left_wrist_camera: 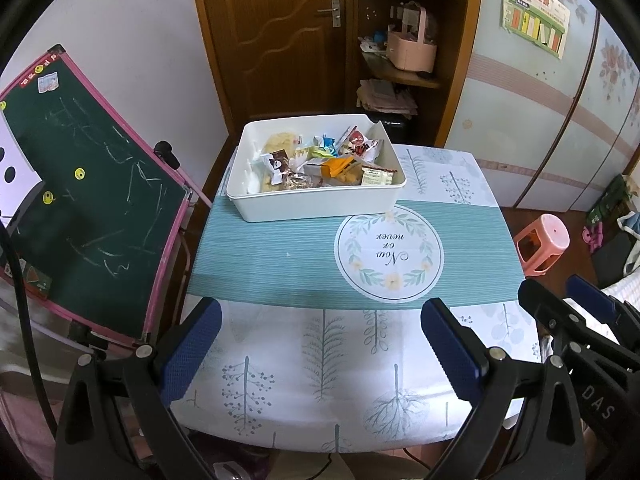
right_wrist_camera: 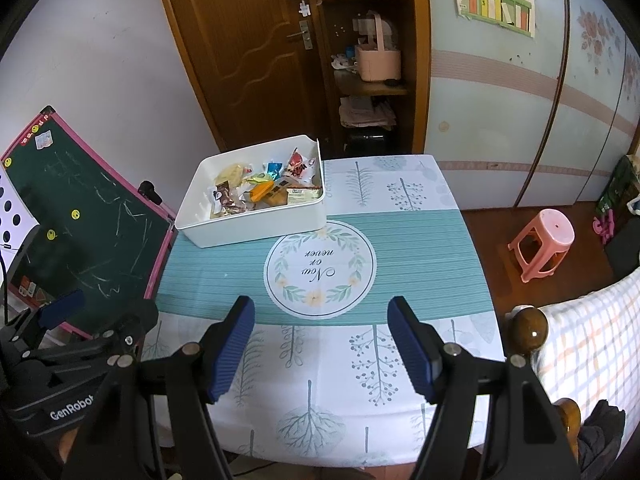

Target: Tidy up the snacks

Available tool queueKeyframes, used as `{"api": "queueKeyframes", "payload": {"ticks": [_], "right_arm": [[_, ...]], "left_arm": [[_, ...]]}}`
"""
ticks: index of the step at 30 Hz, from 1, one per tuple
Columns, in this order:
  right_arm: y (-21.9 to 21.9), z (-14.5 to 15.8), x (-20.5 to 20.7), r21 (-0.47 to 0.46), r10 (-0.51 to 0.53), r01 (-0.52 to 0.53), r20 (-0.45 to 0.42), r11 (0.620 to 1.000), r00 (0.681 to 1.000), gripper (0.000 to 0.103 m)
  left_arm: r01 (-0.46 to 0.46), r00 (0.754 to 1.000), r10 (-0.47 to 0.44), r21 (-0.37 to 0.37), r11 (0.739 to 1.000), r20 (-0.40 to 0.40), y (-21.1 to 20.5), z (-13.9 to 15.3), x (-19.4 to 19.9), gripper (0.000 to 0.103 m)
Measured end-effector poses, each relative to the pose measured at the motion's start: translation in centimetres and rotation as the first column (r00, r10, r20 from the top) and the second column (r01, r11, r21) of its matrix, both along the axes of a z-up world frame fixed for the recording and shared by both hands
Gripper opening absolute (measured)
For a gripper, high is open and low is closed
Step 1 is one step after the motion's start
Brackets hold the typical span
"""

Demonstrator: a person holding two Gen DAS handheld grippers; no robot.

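Now both grippers tilt down over the near table edge
Left gripper (left_wrist_camera: 320, 360) and right gripper (right_wrist_camera: 320, 354) gape, gripping nothing; snacks (left_wrist_camera: 320, 162) fill the white bin (left_wrist_camera: 316, 202) at the table's (left_wrist_camera: 272, 256) far-left side

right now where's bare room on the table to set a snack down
Most of the tablecloth is free: the teal band around the round wreath print, the white strip nearest both grippers, and the far corner right of the white bin. Only the bin itself is crowded, heaped with snacks.
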State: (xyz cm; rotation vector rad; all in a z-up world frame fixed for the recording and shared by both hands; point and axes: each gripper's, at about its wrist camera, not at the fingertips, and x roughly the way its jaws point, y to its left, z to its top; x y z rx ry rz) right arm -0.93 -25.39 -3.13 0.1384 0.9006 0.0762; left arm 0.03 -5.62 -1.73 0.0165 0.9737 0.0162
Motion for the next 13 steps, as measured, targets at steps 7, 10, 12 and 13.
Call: {"api": "queueKeyframes", "payload": {"ticks": [7,10,12,13], "right_arm": [[-0.37,-0.07,0.3,0.003,0.002,-0.002,-0.003,1.0,1.0,0.069],[-0.46,-0.13,0.43,0.006,0.001,-0.001,-0.004,1.0,1.0,0.069],[-0.58,-0.22,0.51,0.007,0.0,0.0,-0.006,1.0,1.0,0.069],[-0.69,-0.29,0.55,0.01,-0.001,0.001,-0.008,1.0,1.0,0.069]], "left_arm": [[0.001,1.0,-0.001,-0.002,1.0,0.0,0.02,-0.04,0.09,0.1],[-0.002,1.0,0.002,0.004,1.0,-0.006,-0.07,-0.13,0.31,0.1],[-0.008,1.0,0.008,0.006,1.0,-0.014,-0.16,-0.27,0.51,0.1],[-0.009,1.0,0.01,0.006,1.0,-0.017,-0.38,-0.34,0.69,0.1]]}}
